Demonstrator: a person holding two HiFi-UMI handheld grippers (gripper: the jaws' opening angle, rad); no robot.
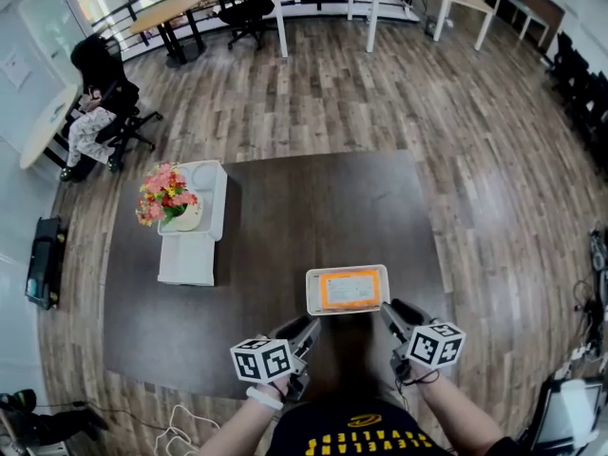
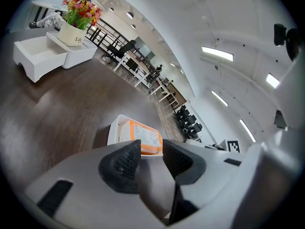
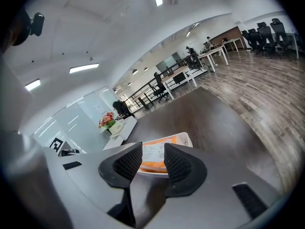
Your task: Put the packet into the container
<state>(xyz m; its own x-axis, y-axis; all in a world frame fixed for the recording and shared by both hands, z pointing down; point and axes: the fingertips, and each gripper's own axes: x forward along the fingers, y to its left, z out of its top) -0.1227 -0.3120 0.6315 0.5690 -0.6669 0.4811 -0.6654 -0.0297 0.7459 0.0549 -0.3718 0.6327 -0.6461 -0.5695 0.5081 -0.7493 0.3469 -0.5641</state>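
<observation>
An orange packet (image 1: 349,290) lies flat inside a shallow white container (image 1: 313,294) near the front edge of the dark table (image 1: 285,207). My left gripper (image 1: 309,327) is just below and left of the container, apart from it, its jaws open with nothing between them. My right gripper (image 1: 392,309) hovers by the container's lower right corner, also open and empty. The left gripper view shows the packet (image 2: 144,136) in the container (image 2: 113,130) beyond the left gripper (image 2: 151,154). In the right gripper view the packet (image 3: 153,152) and container (image 3: 187,138) sit just past the right gripper (image 3: 153,159).
A white two-step stand (image 1: 191,245) with a pot of pink and yellow flowers (image 1: 163,195) sits on the table's left side. A person (image 1: 93,112) sits on a chair at far left. Desks and office chairs stand at the back; cables lie on the floor at lower left.
</observation>
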